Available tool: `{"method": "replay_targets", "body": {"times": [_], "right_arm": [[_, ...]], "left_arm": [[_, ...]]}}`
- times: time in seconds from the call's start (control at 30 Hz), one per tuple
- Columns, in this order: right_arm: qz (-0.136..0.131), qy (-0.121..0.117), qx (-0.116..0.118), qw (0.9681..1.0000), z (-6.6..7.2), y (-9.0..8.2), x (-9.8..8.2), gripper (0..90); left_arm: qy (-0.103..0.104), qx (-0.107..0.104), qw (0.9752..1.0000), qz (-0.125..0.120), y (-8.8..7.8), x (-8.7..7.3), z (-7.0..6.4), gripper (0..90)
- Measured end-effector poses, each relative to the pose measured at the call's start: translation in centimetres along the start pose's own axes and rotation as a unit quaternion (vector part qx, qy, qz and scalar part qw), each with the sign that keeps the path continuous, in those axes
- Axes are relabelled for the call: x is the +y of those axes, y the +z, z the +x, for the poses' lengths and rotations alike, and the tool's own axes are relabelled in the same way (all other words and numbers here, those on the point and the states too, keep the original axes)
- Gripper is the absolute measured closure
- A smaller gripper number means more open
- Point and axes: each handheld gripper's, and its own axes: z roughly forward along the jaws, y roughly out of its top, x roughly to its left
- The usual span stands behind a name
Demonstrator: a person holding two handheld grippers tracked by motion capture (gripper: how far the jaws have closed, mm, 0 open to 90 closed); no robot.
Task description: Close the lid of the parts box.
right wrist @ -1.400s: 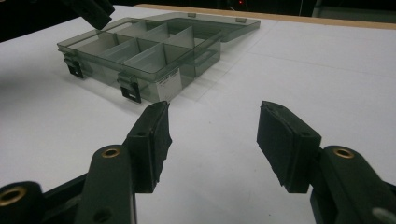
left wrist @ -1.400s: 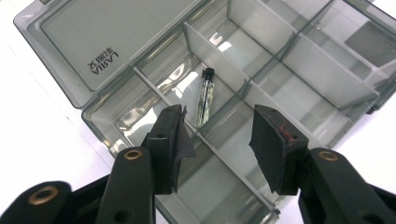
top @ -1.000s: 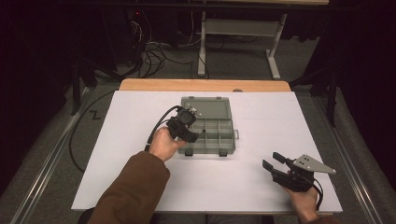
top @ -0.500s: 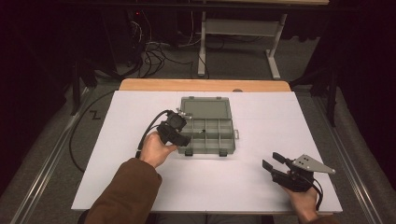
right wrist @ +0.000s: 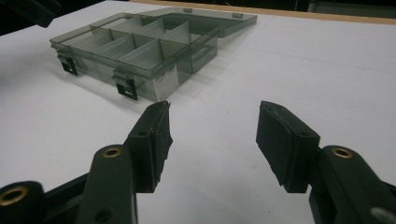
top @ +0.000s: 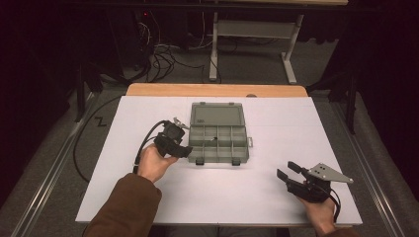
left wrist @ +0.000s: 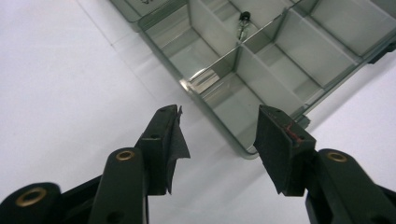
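A grey see-through compartment box (top: 217,136) lies open on the white table sheet, its lid (top: 216,115) folded flat behind it. One small dark part (left wrist: 243,19) sits in a middle compartment (top: 214,139). My left gripper (top: 184,146) hovers at the box's left front corner (left wrist: 243,149), jaws open and empty, with that corner just past its fingertips (left wrist: 170,121). Over at the table's front right, my right gripper (top: 287,170) is open and empty, pointing toward the box (right wrist: 140,46) from a distance.
The white sheet (top: 123,148) covers most of the table, with a wooden edge (top: 217,90) at the back. Two black latches (right wrist: 125,87) hang on the box's front wall. A cable (top: 146,143) trails from the left gripper. Cables and a desk frame lie on the floor beyond.
My left hand has drawn back from over the box to its left front corner, moving left and toward me. The right hand has not moved.
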Motion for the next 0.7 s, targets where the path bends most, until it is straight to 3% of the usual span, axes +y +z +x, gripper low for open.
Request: {"method": "replay_targets", "body": {"times": [0.33,0.7], "right_arm": [[0.004,-0.011,0.005,0.9999,0.3,0.4,0.5,47.1],[0.009,-0.002,0.012,0.9999,0.4,0.7,1.5,49.3]], "left_arm": [[-0.024,0.017,0.9996,-0.003,0.1,-1.0,1.7,49.0],[-0.056,0.009,0.9983,-0.011,0.6,-0.8,3.3,47.5]]}}
